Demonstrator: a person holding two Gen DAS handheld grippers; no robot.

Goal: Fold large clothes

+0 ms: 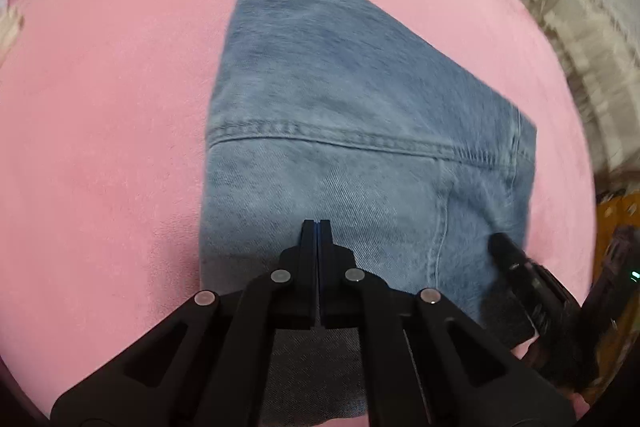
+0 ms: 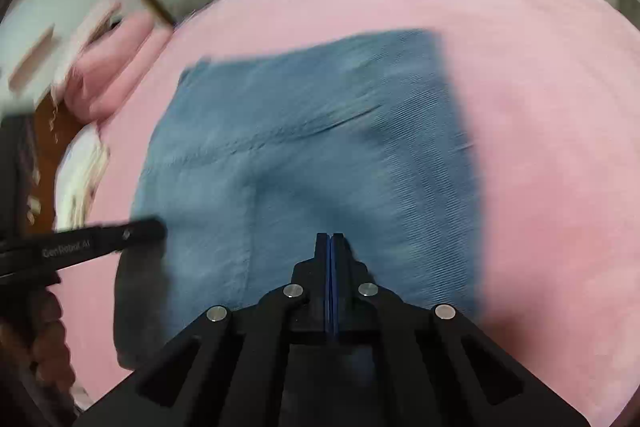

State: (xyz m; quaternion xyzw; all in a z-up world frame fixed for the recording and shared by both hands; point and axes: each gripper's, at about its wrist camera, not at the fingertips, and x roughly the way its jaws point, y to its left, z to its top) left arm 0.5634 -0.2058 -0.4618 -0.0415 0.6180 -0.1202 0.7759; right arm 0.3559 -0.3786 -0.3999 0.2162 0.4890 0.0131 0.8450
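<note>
One pair of blue jeans (image 1: 360,155) lies folded on a big pink blanket (image 1: 100,147). The jeans sit near the middle of the blanket, with pink showing all around them. A stitched seam runs across the jeans, and one corner points away toward the far side. There are two black grippers. The left gripper (image 1: 317,227) has its two fingers pressed tight together, with only a thin blue line between them. It hangs over the near part of the jeans, and no cloth shows between its fingers. The right gripper (image 2: 330,239) looks the same: its two fingers are closed flat against each other, over the near edge of the jeans, and nothing shows pinched in them. In the right wrist view, the left gripper comes in from the left side and its tip reaches the edge of the jeans. In the left wrist view, the right gripper shows at the lower right, by the jeans' edge. One pink pillow (image 2: 108,75) lies at the far left end. The right view is blurry.
</note>
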